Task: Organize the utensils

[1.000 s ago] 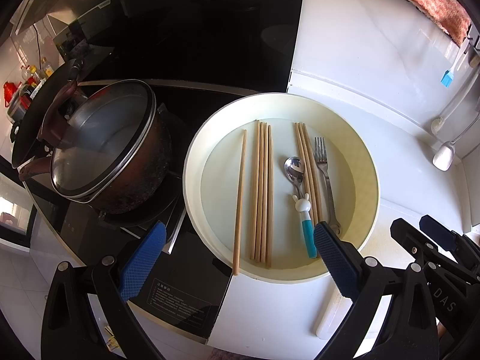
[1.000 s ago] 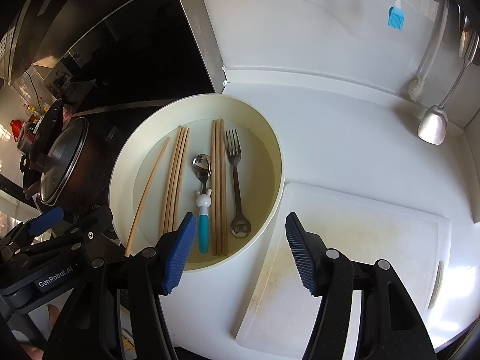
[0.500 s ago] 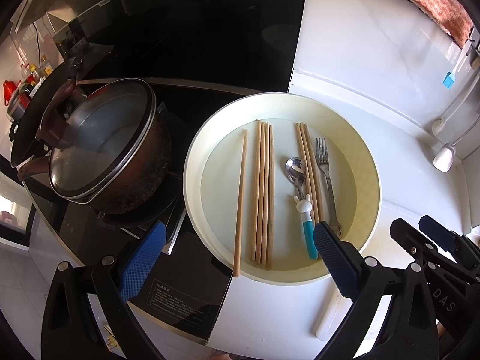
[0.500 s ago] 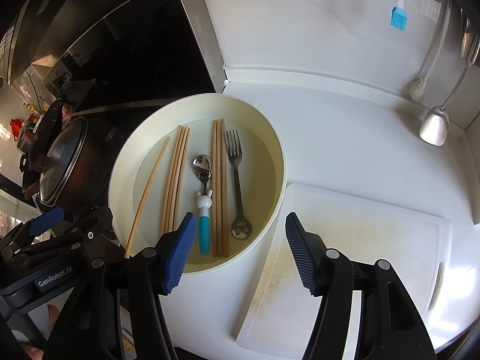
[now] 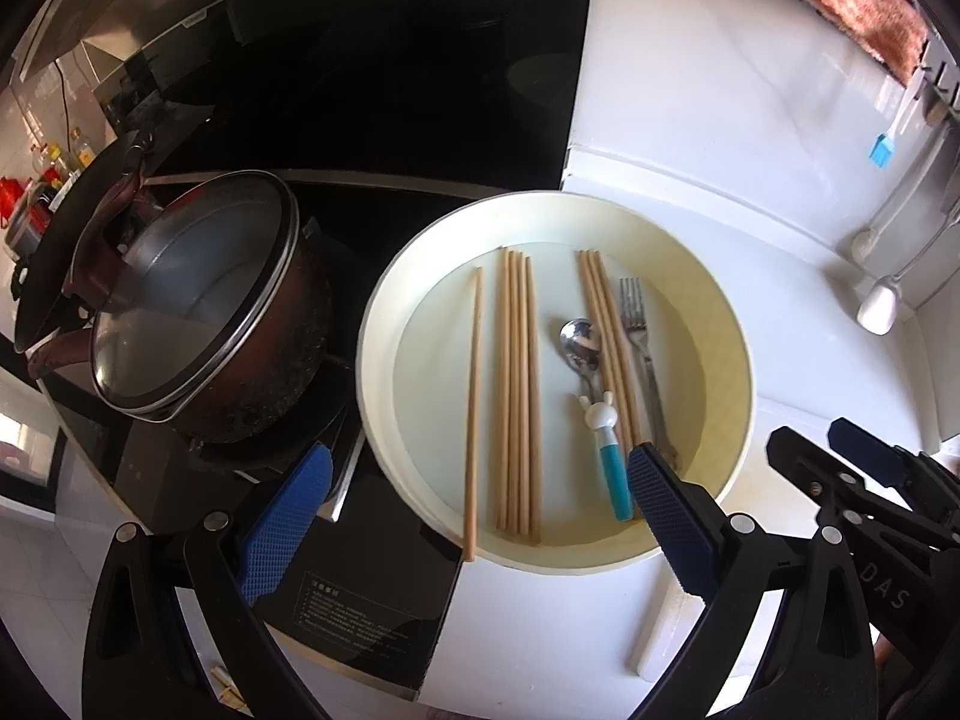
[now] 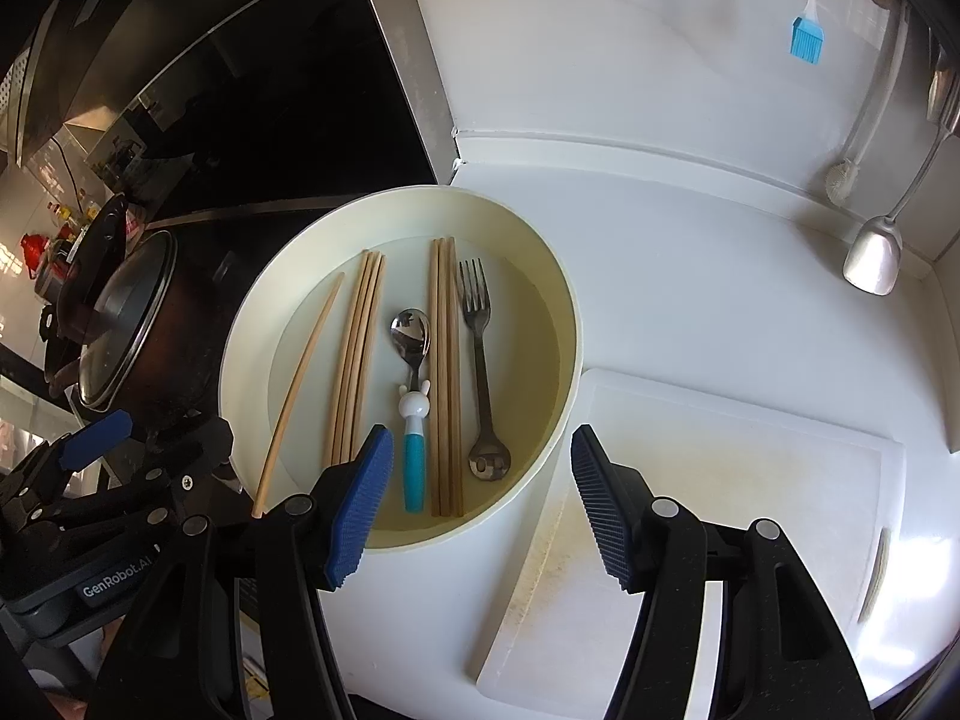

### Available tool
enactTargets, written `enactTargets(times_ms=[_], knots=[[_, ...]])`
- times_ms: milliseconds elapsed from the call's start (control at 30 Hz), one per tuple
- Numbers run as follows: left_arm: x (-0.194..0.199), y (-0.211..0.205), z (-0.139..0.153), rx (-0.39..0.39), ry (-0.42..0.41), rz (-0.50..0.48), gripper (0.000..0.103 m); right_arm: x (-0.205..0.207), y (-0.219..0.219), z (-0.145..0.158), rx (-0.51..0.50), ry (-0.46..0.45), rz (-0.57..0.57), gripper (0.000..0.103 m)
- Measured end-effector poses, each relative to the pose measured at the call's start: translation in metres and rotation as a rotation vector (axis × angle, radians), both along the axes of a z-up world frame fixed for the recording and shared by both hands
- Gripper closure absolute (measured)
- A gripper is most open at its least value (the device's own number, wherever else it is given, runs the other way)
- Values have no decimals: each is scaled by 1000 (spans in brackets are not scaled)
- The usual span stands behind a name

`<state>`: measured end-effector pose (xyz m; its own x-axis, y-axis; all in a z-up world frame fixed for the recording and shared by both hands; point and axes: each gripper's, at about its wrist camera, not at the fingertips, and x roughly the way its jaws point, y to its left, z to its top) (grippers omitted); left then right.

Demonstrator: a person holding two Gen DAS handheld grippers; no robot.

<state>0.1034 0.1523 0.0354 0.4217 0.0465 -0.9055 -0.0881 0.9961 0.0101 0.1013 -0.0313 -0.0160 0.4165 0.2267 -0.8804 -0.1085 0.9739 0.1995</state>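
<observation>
Home kitchen for sure: lidded pot (image 5: 198, 306) on a black cooktop (image 5: 372, 564), white counter (image 6: 690, 276), ladle (image 6: 873, 255) hanging ahead.

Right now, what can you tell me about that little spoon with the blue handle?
The spoon has a shiny metal bowl, a white bunny-shaped figure at its neck and a teal handle. It lies flat in the round cream basin, bowl pointing away from the grippers, between two bundles of chopsticks, close against the bundle beside the fork. No gripper touches it.

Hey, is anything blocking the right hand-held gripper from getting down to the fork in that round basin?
Nothing visible does. The right hand-held gripper hangs open over the basin's near rim, and the fork lies uncovered on the bottom, with chopsticks close alongside its left.
</observation>
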Motion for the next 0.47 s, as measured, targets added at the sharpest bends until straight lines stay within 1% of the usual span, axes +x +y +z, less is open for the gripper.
enactTargets(times_ms=[67,167,300,467], knots=[[1,0,-1,-21,13,-8,6,0,0,0,0,-1,0,44],[2,-1,-1,-18,20,-10,6,0,1,0,0,-1,3,44],[7,4,-4,-4,56,34,6,-1,1,0,1,-2,1,44],[6,11,-5,-10,62,60,6,-1,0,-1,0,-2,0,44]])
